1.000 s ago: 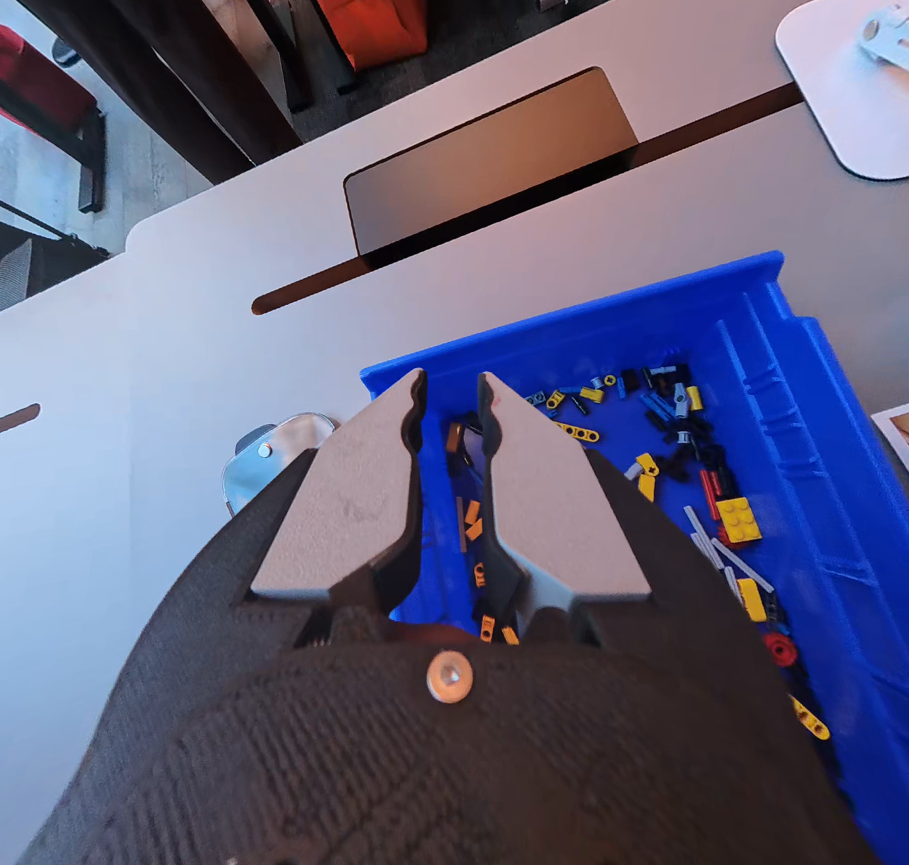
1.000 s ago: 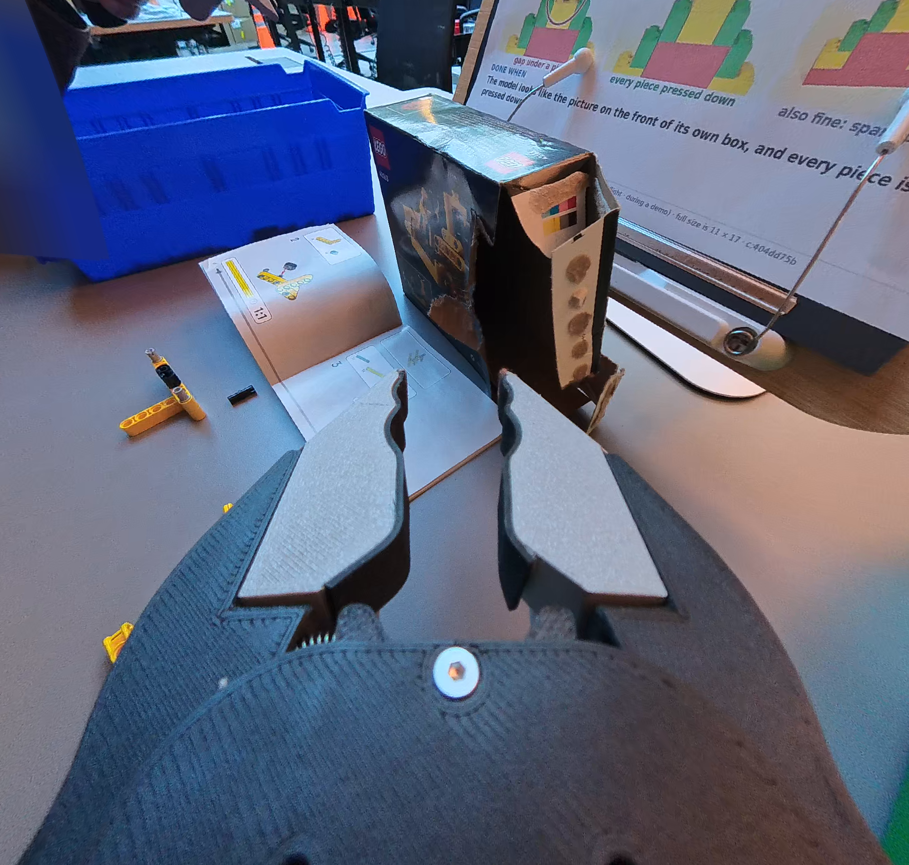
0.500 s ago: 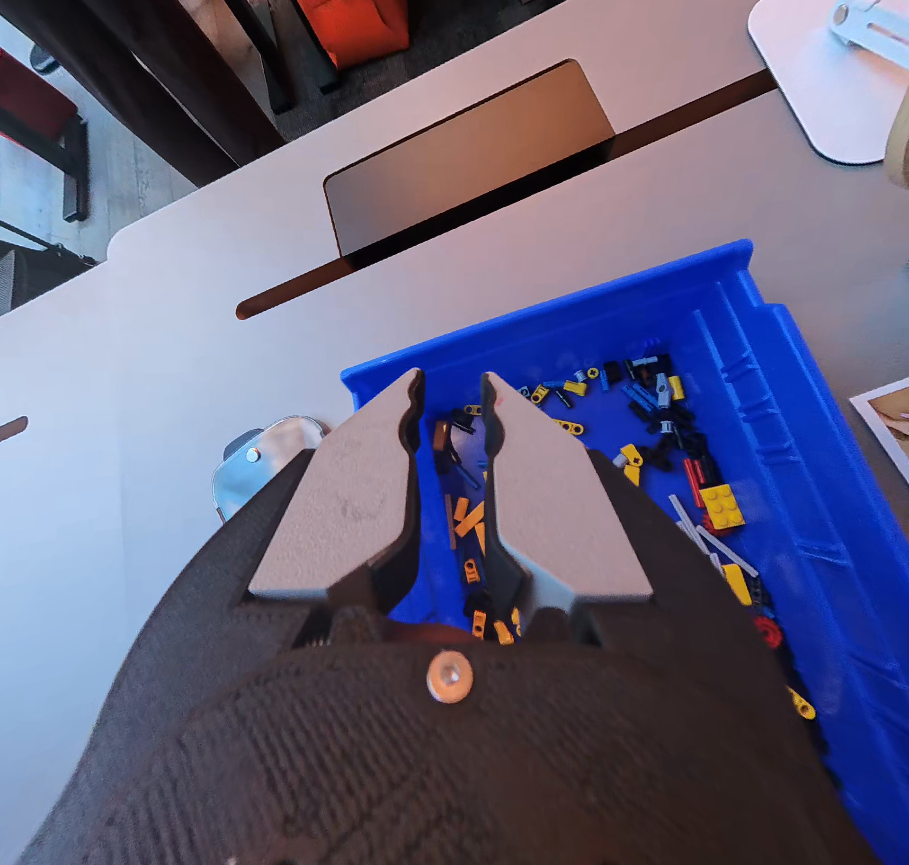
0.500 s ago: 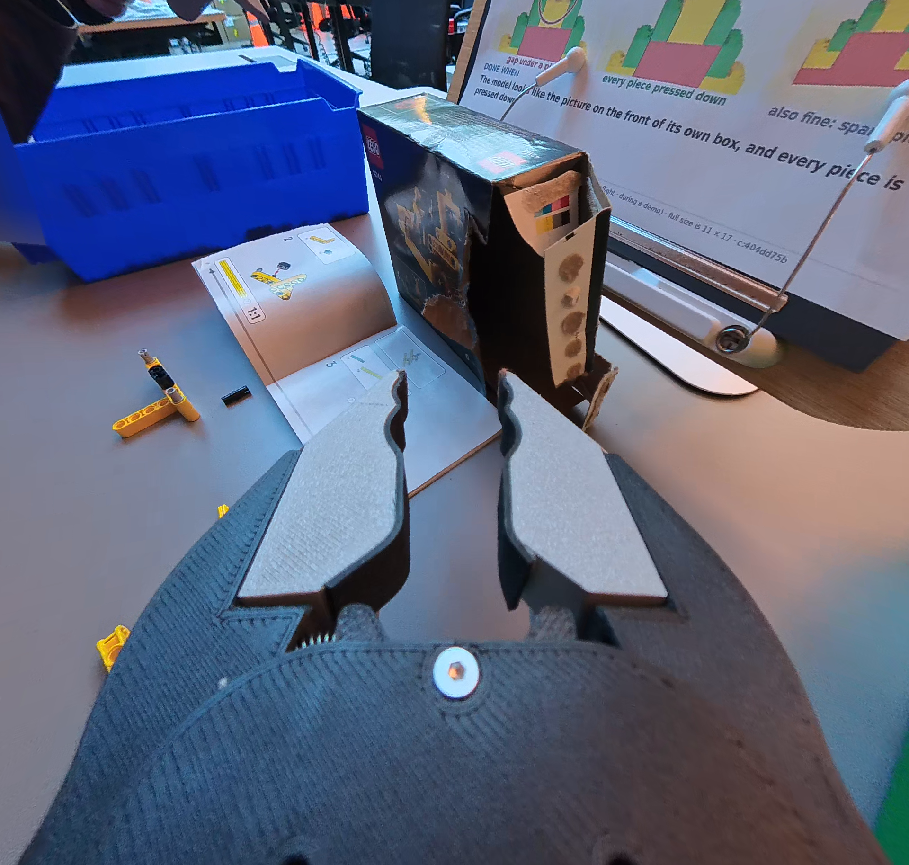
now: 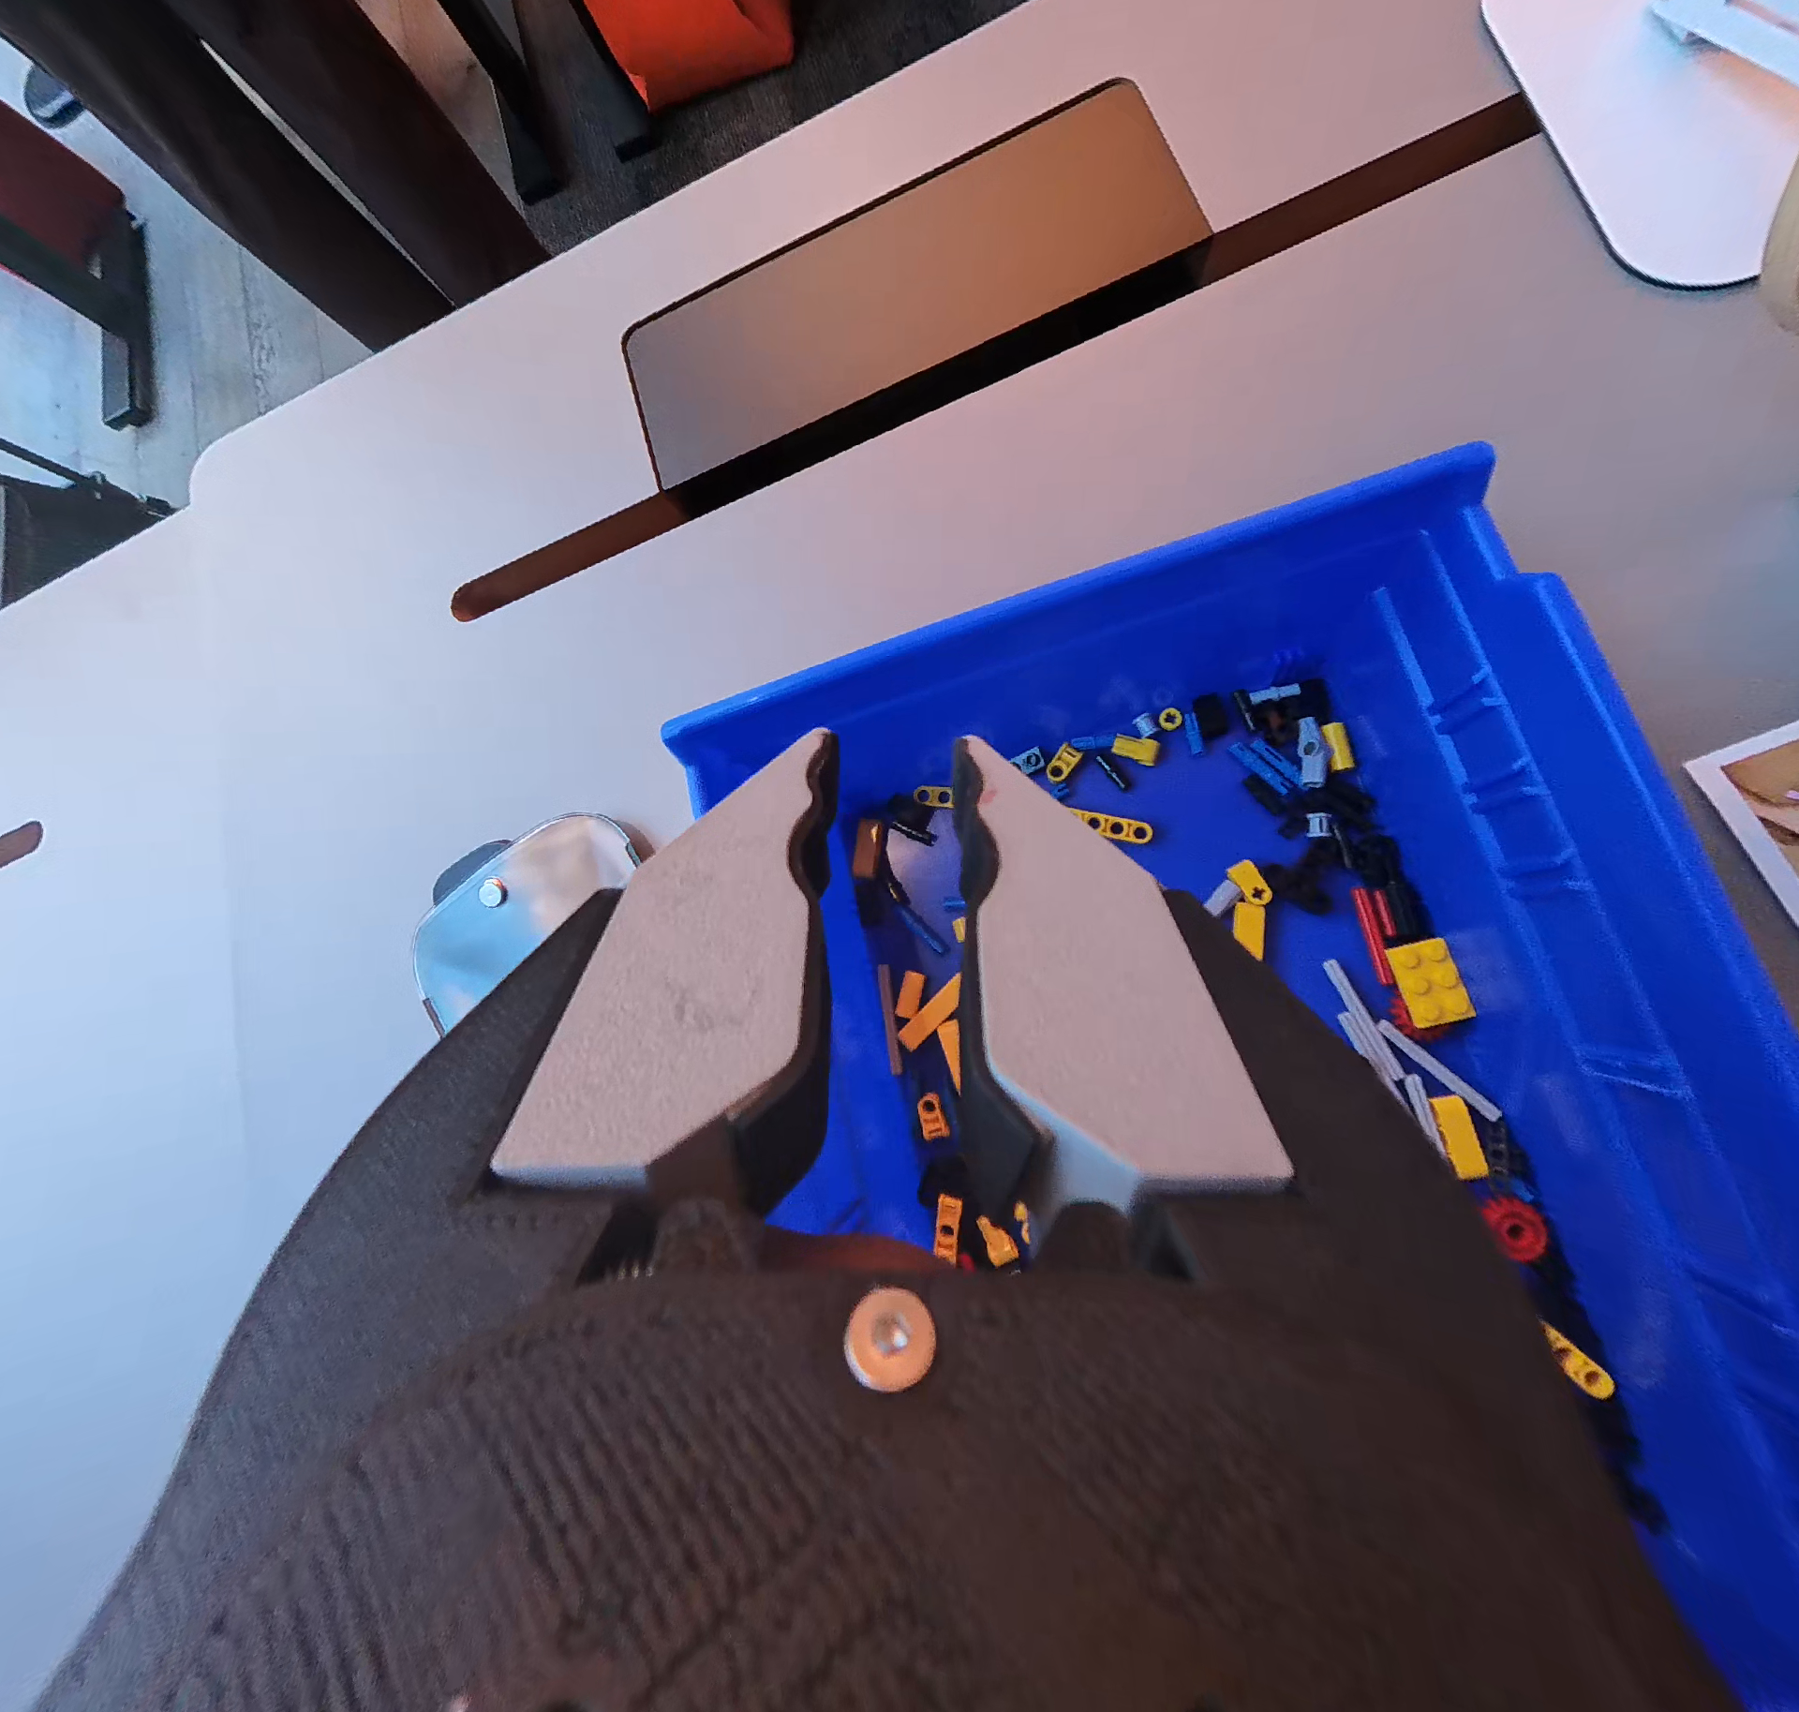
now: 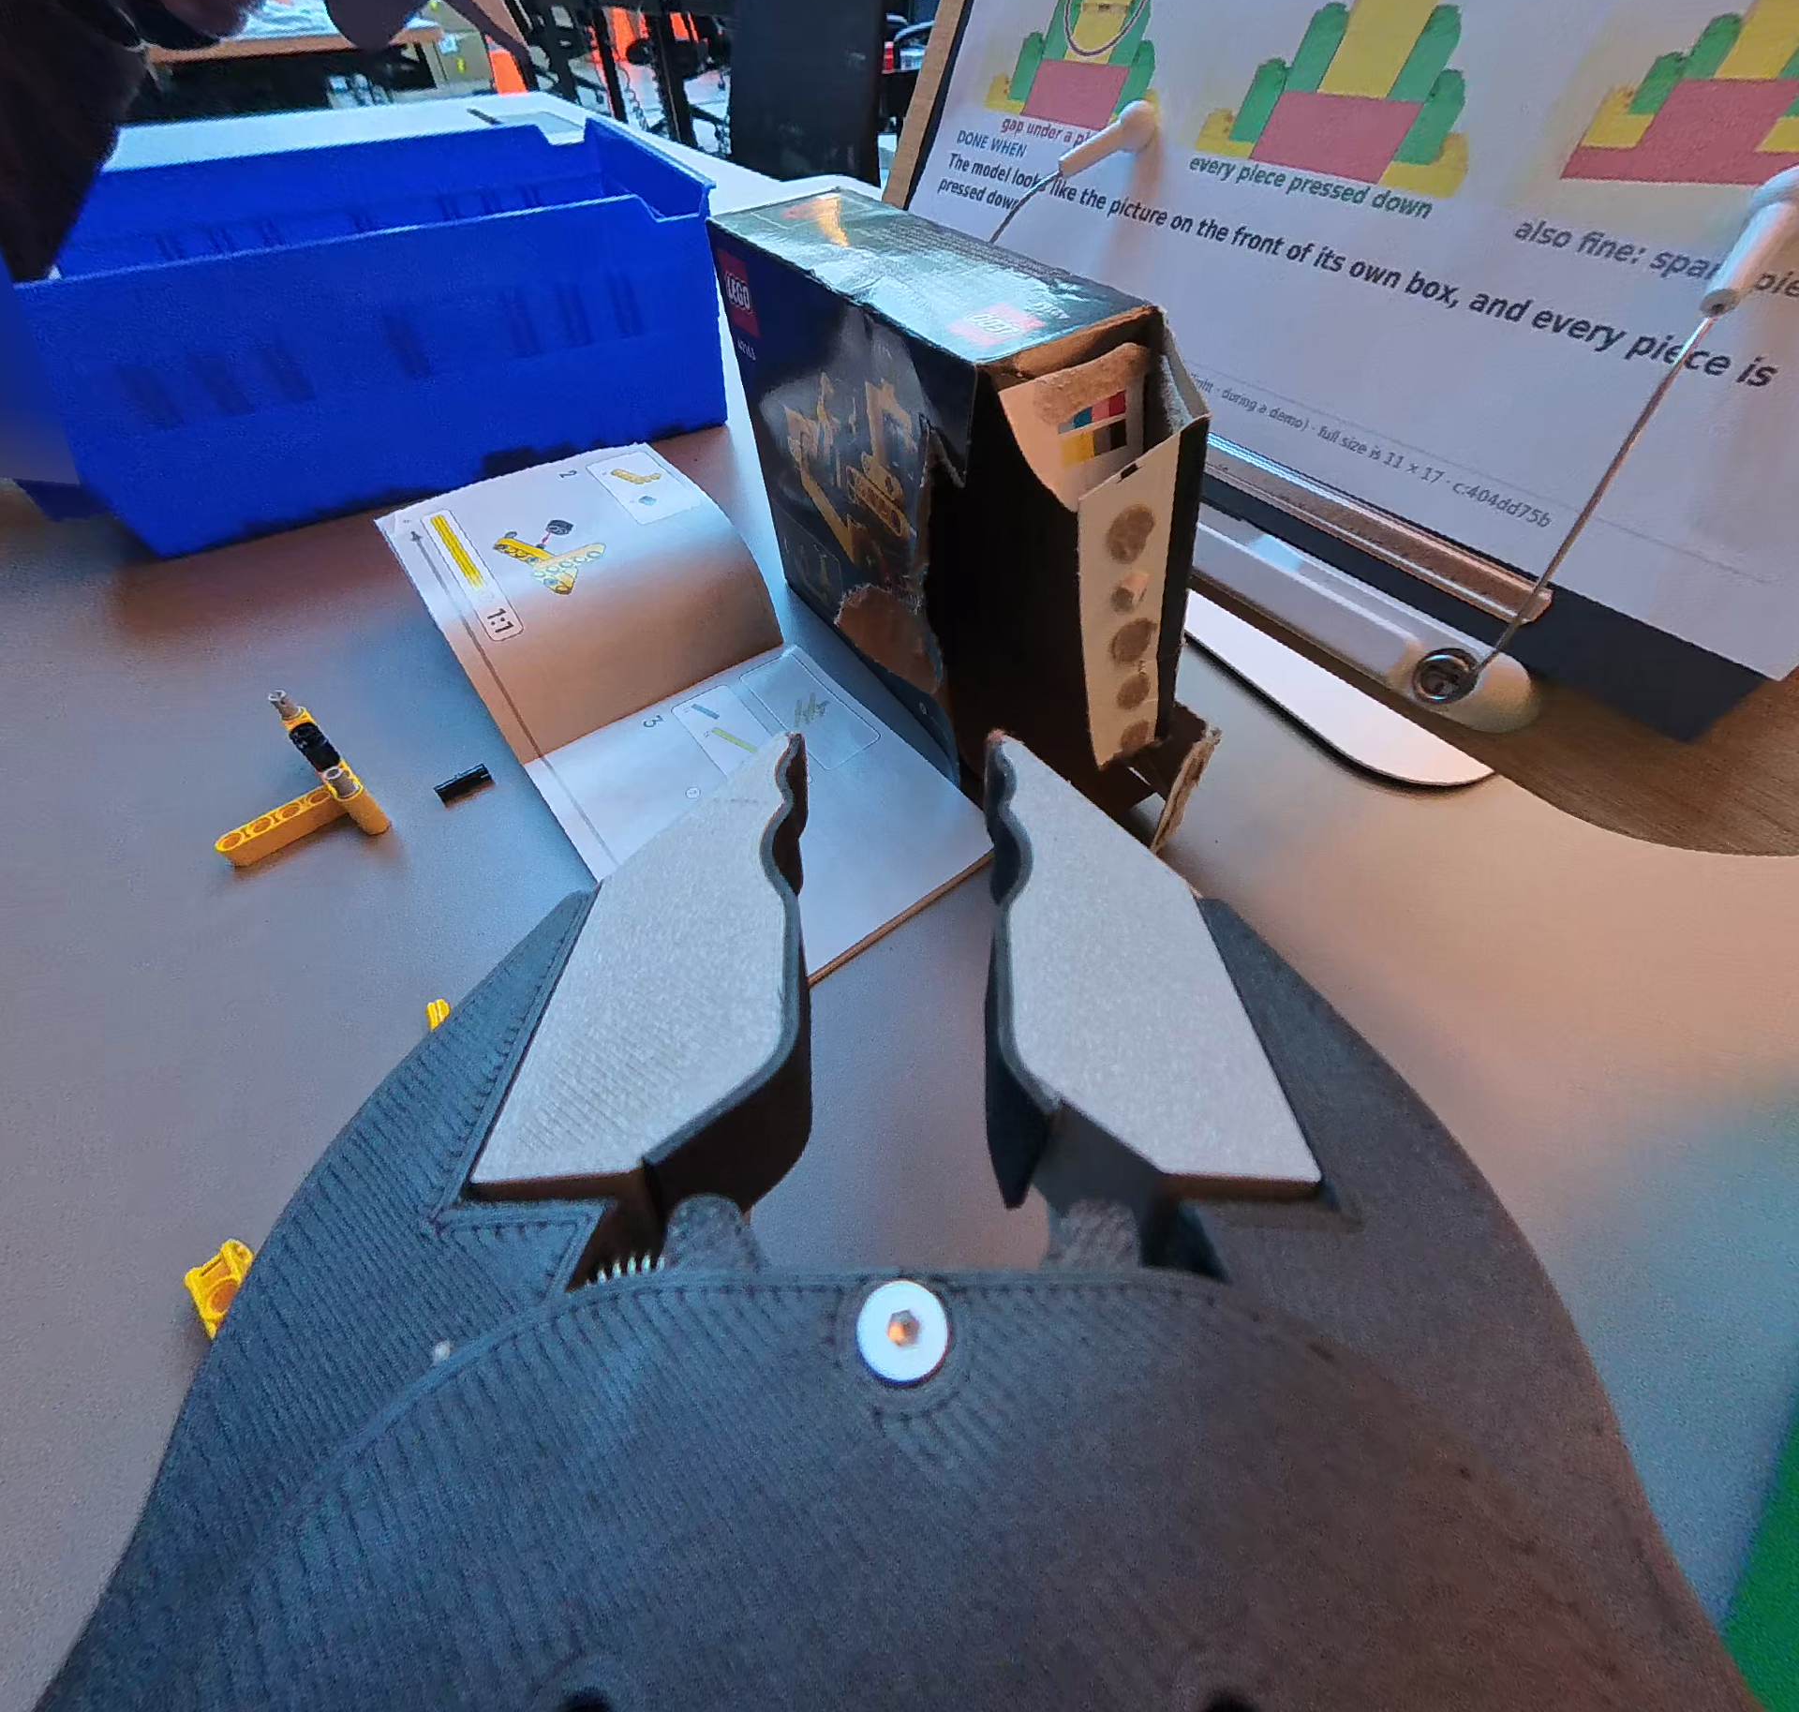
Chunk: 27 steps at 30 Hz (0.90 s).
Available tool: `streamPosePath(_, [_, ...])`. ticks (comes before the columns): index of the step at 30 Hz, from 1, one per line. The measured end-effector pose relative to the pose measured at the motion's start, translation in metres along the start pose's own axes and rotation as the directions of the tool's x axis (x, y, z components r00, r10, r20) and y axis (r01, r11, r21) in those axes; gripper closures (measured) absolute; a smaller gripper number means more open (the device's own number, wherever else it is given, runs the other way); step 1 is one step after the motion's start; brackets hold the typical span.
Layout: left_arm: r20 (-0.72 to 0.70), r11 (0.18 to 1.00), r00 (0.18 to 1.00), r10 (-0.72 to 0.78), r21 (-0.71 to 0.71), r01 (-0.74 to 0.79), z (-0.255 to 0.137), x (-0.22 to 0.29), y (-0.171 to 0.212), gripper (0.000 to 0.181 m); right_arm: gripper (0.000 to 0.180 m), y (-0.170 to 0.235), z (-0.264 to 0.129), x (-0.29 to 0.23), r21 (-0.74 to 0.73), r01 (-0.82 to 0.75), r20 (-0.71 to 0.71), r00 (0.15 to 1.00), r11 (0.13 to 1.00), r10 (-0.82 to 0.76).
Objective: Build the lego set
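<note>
A blue bin (image 5: 1577, 886) holds several loose lego pieces, yellow, black, blue, grey and red, among them a yellow 2x2 brick (image 5: 1426, 984). My left gripper (image 5: 894, 750) hangs above the bin's left end, open and empty. In the right wrist view the bin (image 6: 389, 341) stands at the back left. A small yellow and black partial build (image 6: 302, 784) and a black pin (image 6: 461, 782) lie on the table. My right gripper (image 6: 894, 755) is open and empty, low over the open instruction booklet (image 6: 623, 633).
The dark lego box (image 6: 935, 497) stands upright behind the booklet. A printed poster on a stand (image 6: 1363, 205) fills the back right. A small yellow piece (image 6: 216, 1284) lies by my right gripper's left side. A shiny metal object (image 5: 516, 896) sits left of the bin. Tip to tip, the grippers are about 45 cm apart. The black pin (image 6: 461, 782) is about 15 cm from my right fingertips and 40 cm from my left.
My left gripper has drifted over the bin, so the bin sits a little farther right and lower in view. The right view has shifted slightly. Both grippers stay open.
</note>
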State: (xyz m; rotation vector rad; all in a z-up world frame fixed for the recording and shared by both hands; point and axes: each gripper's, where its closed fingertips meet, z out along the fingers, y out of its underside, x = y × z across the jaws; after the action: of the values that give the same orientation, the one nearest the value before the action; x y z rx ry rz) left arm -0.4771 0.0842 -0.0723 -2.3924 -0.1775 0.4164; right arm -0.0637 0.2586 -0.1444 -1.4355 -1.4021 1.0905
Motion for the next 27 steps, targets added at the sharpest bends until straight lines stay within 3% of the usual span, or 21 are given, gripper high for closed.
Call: streamPosePath(27, [-0.038,0.998,0.997,0.064,-0.019,-0.064,0.003,0.016,0.002,0.152,0.143,-0.001,-0.001,0.004,0.003,-0.007,-0.028,1.000,1.000,0.007])
